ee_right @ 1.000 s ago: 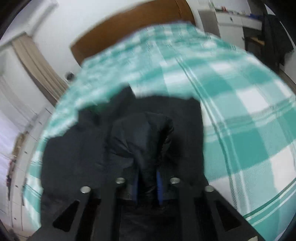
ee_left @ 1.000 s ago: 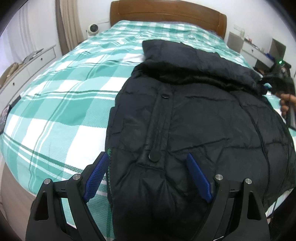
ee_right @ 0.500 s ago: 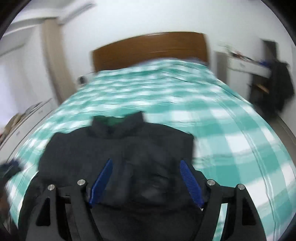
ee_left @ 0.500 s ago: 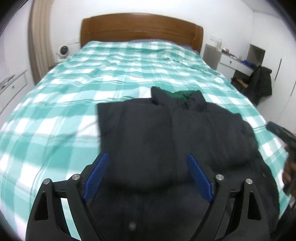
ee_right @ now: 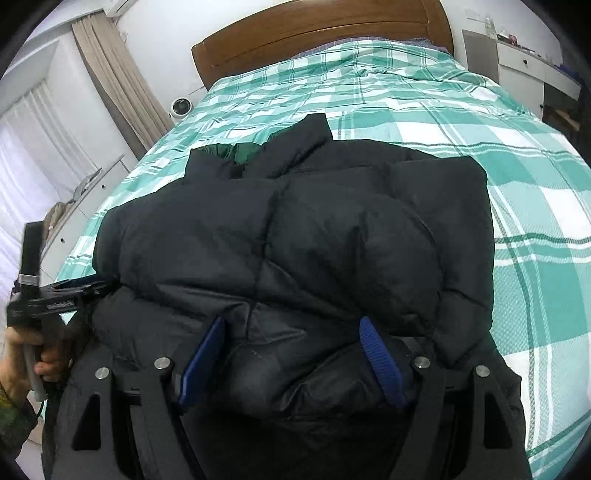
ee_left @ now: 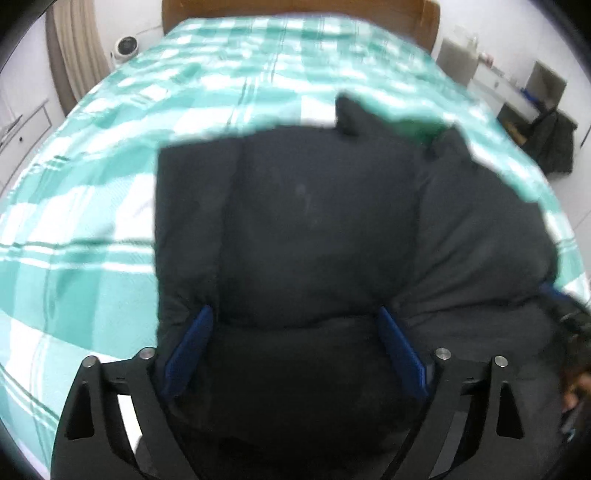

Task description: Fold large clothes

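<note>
A black puffer jacket (ee_left: 314, 221) with a green collar lining lies on the green plaid bed, its sleeves folded in over the front. It fills the near part of the right wrist view (ee_right: 295, 240) too. My left gripper (ee_left: 293, 332) is open, its blue pads straddling the jacket's near hem without pinching it. My right gripper (ee_right: 291, 343) is open, its pads either side of a bulge of the hem. The left gripper (ee_right: 79, 288) also shows in the right wrist view at the jacket's left edge.
The bed (ee_right: 535, 177) has a wooden headboard (ee_right: 314, 33) at the far end. A white round device (ee_right: 181, 105) and curtain stand at the far left. A white dresser (ee_right: 524, 62) and a dark garment on a chair (ee_left: 554, 144) are at the right.
The right gripper let go of the sleeve it was shut on and opened. Both grippers swung to the jacket's near hem and moved in close over it.
</note>
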Demonstrator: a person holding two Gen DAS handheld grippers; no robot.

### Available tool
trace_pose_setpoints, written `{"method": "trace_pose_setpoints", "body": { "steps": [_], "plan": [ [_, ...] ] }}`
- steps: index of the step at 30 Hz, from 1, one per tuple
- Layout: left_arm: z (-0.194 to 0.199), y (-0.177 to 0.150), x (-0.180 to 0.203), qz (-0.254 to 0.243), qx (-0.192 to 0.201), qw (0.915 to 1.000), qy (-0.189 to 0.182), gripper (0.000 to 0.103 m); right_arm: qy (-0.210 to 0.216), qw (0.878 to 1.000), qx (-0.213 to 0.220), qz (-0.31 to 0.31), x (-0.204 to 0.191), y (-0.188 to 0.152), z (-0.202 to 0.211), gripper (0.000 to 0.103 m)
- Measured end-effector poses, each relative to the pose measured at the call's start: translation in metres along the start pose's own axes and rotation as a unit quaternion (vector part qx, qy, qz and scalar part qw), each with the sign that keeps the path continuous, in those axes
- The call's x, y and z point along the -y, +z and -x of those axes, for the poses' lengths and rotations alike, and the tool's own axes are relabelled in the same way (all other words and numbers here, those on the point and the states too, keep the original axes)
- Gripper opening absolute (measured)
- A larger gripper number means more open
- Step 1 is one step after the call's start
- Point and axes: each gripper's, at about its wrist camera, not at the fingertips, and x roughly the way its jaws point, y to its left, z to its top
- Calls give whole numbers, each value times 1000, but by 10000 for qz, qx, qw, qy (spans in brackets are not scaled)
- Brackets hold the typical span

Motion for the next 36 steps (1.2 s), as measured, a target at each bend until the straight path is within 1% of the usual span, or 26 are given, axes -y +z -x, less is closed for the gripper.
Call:
{"method": "trace_pose_setpoints", "body": {
  "steps": [2, 4, 5, 7, 9, 11, 14, 15, 17, 19, 21, 23, 25, 26, 27, 28, 29, 32, 35, 36],
  "plan": [
    [13, 10, -3, 59, 229, 9997, -58, 91, -41, 10000, 18, 32, -2, -1, 1, 77],
    [8, 27, -6, 94, 295, 9995, -27, 92, -120, 9999, 26, 88, -6, -3, 2, 77],
    [1, 33, -8, 120, 236, 9997, 5, 92, -146, 9998, 33, 104, -8, -3, 2, 77],
    [-33, 41, -21, 333, -164, 9993, 69, 95, -154, 9998, 57, 123, -9, -5, 1, 77],
    [-58, 38, -34, 617, -465, 9970, -90, 101, -121, 9998, 84, 126, -9, -5, 0, 77],
    [-68, 32, -41, 746, -494, 9958, -187, 102, -122, 9997, 99, 159, -10, -6, 0, 77],
    [-66, 32, -40, 633, -508, 9966, -101, 102, -144, 9997, 101, 181, -8, -7, -1, 77],
    [-63, 34, -39, 600, -539, 9967, -82, 100, -133, 9997, 105, 170, -7, -7, -1, 77],
    [-48, 42, -35, 626, -468, 9969, -91, 96, -93, 9998, 122, 128, -5, -8, -1, 77],
    [-35, 51, -40, 724, -230, 9969, -200, 96, -50, 9998, 155, 90, -4, -8, -2, 77],
    [-34, 60, -46, 830, -17, 9964, -165, 97, -32, 9998, 183, 81, -3, -10, -1, 77],
    [-43, 67, -54, 933, 30, 9956, 18, 99, -26, 9997, 207, 81, -3, -11, -1, 77],
    [-64, 66, -69, 1173, -155, 9928, 168, 103, -12, 9997, 228, 74, -3, -12, -1, 77],
    [-80, 63, -79, 1369, -375, 9898, 99, 103, 7, 9997, 232, 68, -3, -12, 0, 77],
    [-97, 55, -92, 1676, -585, 9839, -222, 103, 27, 9997, 237, 62, -2, -12, 0, 77],
    [-98, 52, -95, 1761, -502, 9826, -314, 103, 49, 9997, 240, 58, -2, -12, 0, 77],
    [-97, 50, -95, 1733, -399, 9835, -331, 103, 64, 9997, 240, 58, -2, -12, -1, 77],
    [-97, 46, -87, 1426, -341, 9891, -130, 103, 59, 9996, 268, 70, -2, -14, -2, 77],
    [-91, 46, -86, 1416, -308, 9893, -146, 102, 29, 9996, 274, 88, -3, -14, -3, 77],
    [-83, 45, -86, 1420, -302, 9893, -123, 101, 25, 9996, 270, 88, -3, -13, -3, 77]
  ]
}}
